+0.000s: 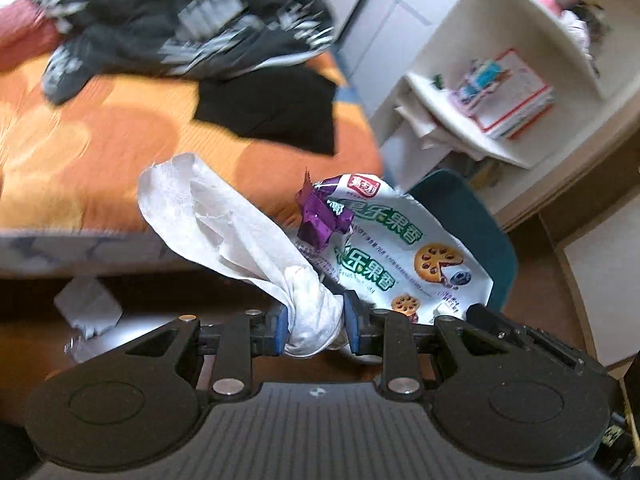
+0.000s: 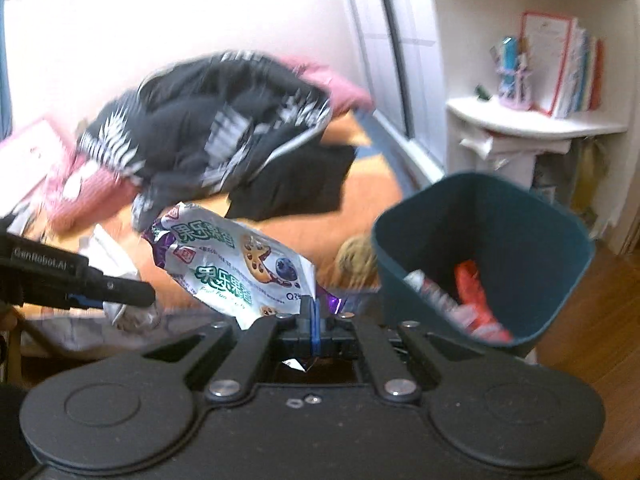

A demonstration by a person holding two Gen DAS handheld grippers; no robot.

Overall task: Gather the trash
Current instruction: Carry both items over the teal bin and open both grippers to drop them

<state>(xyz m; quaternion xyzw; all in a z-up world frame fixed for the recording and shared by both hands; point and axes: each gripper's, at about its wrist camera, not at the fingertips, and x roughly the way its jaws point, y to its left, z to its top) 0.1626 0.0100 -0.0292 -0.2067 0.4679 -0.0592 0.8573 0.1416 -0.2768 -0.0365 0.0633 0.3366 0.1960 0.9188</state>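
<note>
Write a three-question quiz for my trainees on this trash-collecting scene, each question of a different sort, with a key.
1. True or false: the left claw is shut on a white tissue.
2. Multiple choice: the right claw grips a) a book, b) a snack wrapper, c) a black cloth.
3. Fill in: the dark teal bin already holds some ____.

Key: 1 true; 2 b; 3 trash, including a red piece.
</note>
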